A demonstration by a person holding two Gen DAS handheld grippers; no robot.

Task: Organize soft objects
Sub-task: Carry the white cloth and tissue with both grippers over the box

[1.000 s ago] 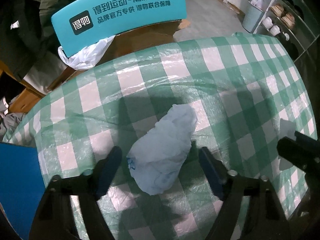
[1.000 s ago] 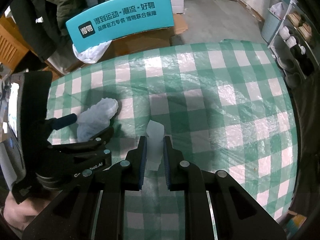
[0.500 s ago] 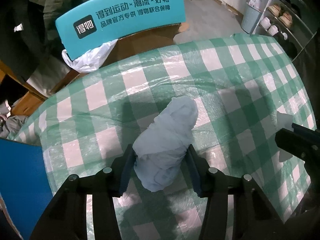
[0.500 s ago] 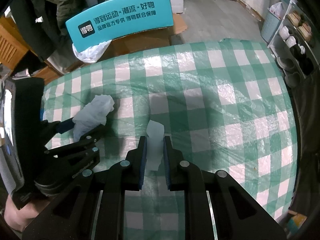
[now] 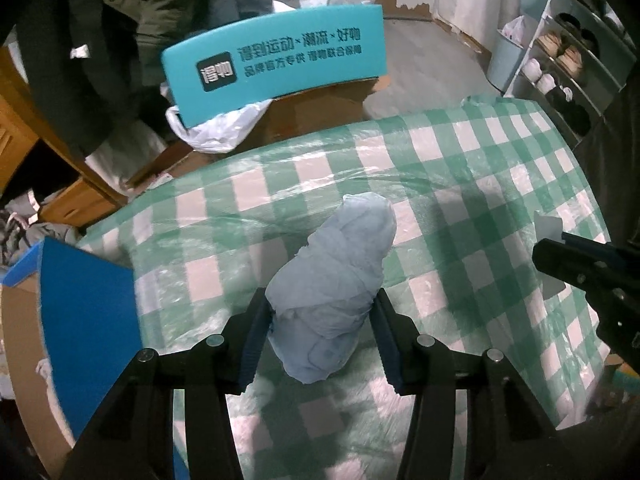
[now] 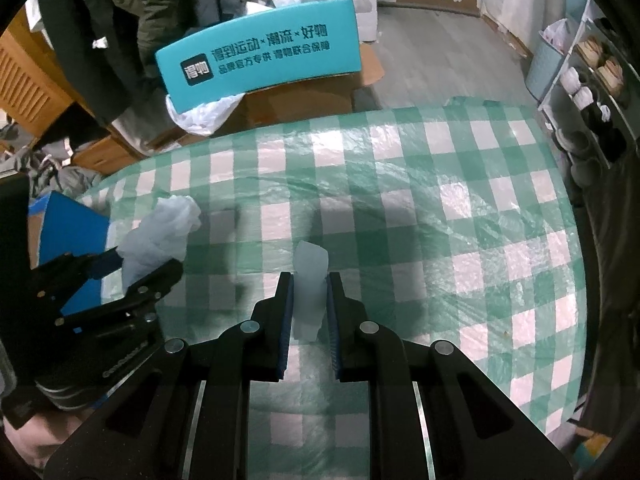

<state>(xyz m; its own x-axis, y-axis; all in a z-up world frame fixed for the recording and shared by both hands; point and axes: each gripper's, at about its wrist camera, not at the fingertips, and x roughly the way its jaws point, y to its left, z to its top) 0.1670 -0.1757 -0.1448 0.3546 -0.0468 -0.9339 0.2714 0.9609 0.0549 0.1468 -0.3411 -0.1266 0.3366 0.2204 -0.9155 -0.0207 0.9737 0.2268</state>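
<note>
My left gripper is shut on a crumpled pale blue soft bundle and holds it above the green checked tablecloth. The bundle and left gripper also show at the left of the right wrist view. My right gripper is shut on a small pale translucent soft piece, held above the cloth. The right gripper's tip shows at the right edge of the left wrist view with the pale piece at it.
A blue-walled cardboard box stands at the table's left edge, also in the right wrist view. Beyond the far edge are a teal printed box flap, a white plastic bag, hanging coats, and a shoe rack.
My left gripper closed around the pale blue bundle and lifted it off the cloth, moving left toward the blue box. The right gripper stayed shut on its pale piece.
</note>
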